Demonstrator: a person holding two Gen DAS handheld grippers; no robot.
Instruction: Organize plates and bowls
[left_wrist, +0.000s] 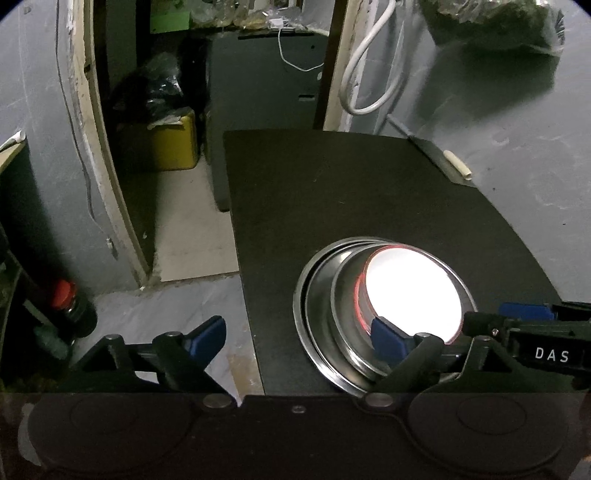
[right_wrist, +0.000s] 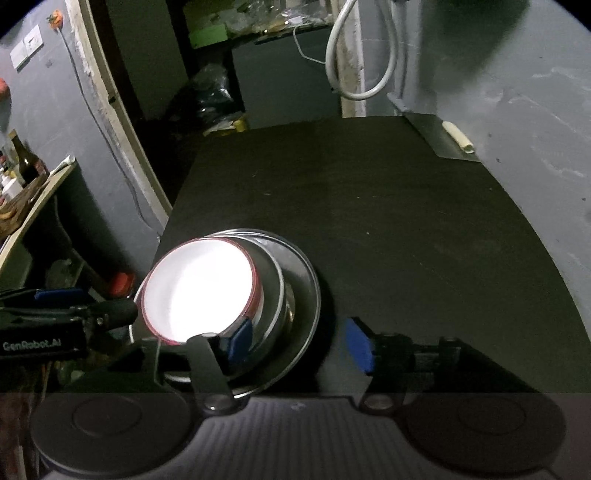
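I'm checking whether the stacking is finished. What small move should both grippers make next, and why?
Probably back both away. The white bowl already sits nested in the steel bowl on the steel plates, and the left gripper and right gripper are open, gripping nothing.

- we cannot read the inside of the white bowl (left_wrist: 413, 291); glare washes it out.
- the right gripper (left_wrist: 517, 321) is cut off by the left wrist view's right edge.
- the left gripper (right_wrist: 59, 299) runs off the right wrist view's left edge.
- the steel plates (right_wrist: 295, 291) under the bowl overlap; we cannot count them.
- the shelf clutter (right_wrist: 243, 22) is too dim to name.
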